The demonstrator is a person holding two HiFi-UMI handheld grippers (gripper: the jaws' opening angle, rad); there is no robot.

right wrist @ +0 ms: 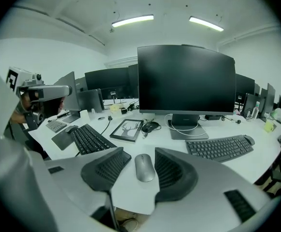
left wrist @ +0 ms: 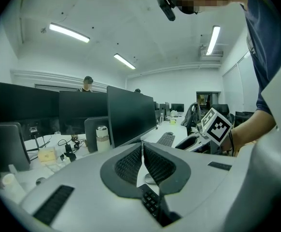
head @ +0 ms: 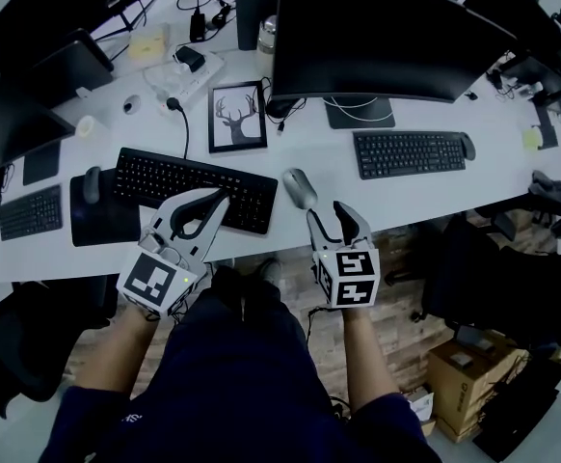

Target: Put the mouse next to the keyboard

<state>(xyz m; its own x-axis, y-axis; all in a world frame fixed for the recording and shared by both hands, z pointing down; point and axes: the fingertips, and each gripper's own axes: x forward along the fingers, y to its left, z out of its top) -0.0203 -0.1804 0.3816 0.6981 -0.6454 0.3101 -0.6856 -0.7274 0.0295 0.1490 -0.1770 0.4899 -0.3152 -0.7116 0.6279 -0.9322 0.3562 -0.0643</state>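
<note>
Mouse [right wrist: 144, 167] lies on the desk [head: 309, 152], framed in the gap between the right gripper's [head: 333, 220] jaws, which stand wide apart and touch nothing. Black keyboard [right wrist: 90, 139] runs off just past its left jaw. Left gripper [left wrist: 142, 146]: jaws pressed together, empty

Silver-grey for the mouse [head: 299, 188], black for the keyboard [head: 196, 189], plain white for the table [head: 290, 152]. Black frame [head: 238, 117] with a black deer shape on white. Black-and-white square pattern on the left gripper [head: 221, 199] and the right gripper [head: 327, 211]; dark ribbed pads [right wrist: 172, 170] on pale grey bodies.
</note>
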